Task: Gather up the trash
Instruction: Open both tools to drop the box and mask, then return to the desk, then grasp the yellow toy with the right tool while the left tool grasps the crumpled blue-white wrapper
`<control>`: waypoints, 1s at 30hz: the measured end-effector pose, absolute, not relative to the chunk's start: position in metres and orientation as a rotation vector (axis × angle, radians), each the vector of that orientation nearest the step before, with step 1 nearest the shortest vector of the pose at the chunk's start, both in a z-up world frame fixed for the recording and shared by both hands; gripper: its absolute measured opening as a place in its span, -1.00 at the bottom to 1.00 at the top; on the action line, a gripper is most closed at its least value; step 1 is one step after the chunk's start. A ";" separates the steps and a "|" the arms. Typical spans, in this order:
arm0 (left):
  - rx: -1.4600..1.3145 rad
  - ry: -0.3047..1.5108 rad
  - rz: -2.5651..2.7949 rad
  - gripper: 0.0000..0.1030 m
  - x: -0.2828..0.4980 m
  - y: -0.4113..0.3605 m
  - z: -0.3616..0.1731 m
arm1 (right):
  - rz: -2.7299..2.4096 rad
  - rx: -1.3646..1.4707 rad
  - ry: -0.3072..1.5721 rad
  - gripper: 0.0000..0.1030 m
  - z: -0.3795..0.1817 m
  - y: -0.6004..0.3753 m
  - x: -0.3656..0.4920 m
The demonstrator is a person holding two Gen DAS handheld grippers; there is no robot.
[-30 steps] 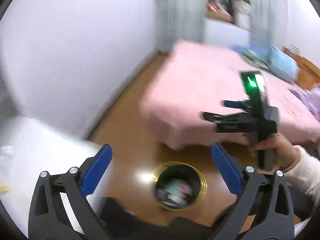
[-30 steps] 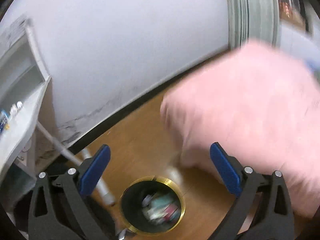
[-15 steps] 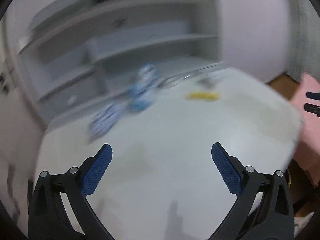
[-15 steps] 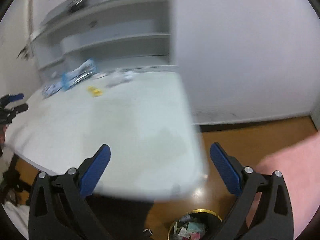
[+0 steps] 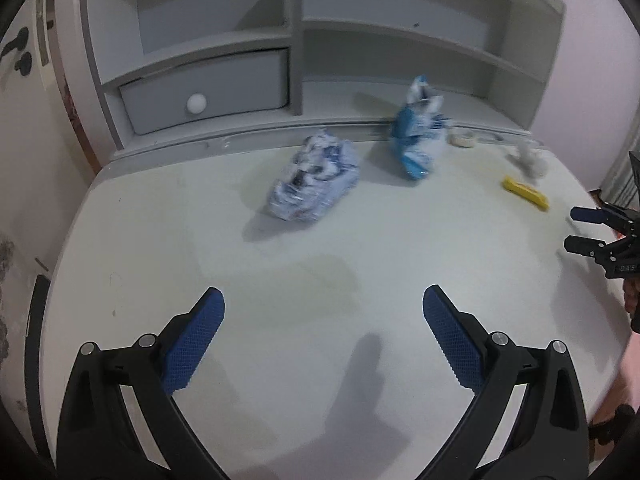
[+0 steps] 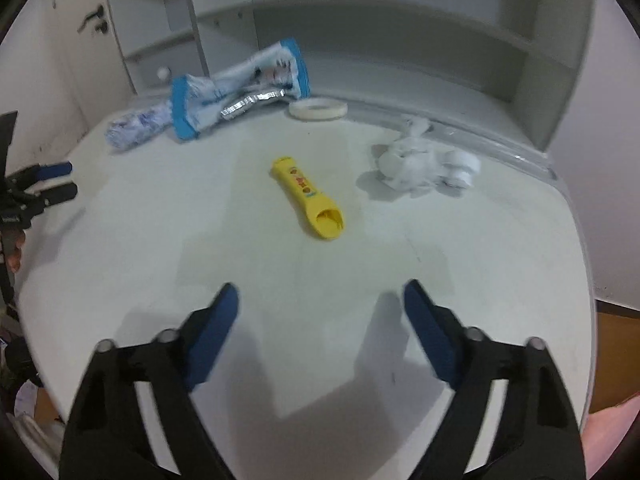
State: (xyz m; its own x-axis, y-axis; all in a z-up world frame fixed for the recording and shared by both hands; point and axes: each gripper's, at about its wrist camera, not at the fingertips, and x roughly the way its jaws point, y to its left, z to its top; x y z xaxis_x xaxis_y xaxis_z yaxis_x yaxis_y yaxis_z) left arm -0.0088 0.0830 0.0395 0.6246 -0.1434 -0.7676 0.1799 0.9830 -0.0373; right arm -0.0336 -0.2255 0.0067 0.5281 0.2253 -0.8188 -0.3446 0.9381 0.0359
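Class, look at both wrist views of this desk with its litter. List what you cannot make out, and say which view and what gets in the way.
- Crumpled blue-and-white wrapper, left wrist view: blur hides its print.
- Yellow tube, right wrist view: label too small to read.
- White wad, right wrist view: what it holds is unclear.
- Right claw, left wrist view: cut off by the frame edge.
- Desk front edge: hidden behind the claw arms.

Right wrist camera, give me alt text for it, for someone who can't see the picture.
The right gripper, jaws open and empty after just closing partway, hovers over a white desk facing a yellow tube. Behind it lie crumpled white tissue, a tape roll and blue-and-white wrappers; the left gripper shows at far left.
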 end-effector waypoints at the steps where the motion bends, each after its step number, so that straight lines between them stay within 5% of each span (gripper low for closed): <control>1: 0.043 0.884 -0.180 0.87 -0.002 0.085 0.038 | 0.343 -0.143 0.950 0.49 0.007 -0.222 -0.027; 17: 0.099 0.932 -0.193 0.86 0.077 0.084 0.023 | 0.416 -0.233 0.995 0.34 0.002 -0.184 0.023; 18: 0.121 0.930 -0.198 0.72 0.078 0.082 0.023 | 0.421 -0.234 0.997 0.04 0.002 -0.182 0.024; 19: 0.127 0.916 -0.217 0.47 0.078 0.080 0.025 | 0.423 -0.235 0.994 -0.48 0.003 -0.182 0.024; 20: 0.143 0.895 -0.236 -0.21 0.078 0.078 0.029 | 0.422 -0.234 0.997 -0.70 0.005 -0.181 0.024; 21: 0.160 0.904 -0.229 -0.31 0.080 0.075 0.031 | 0.421 -0.226 1.011 -0.72 0.006 -0.181 0.026; 30: 0.137 0.864 -0.264 -0.32 0.066 0.072 0.053 | 0.383 -0.199 0.974 -0.72 0.019 -0.188 0.015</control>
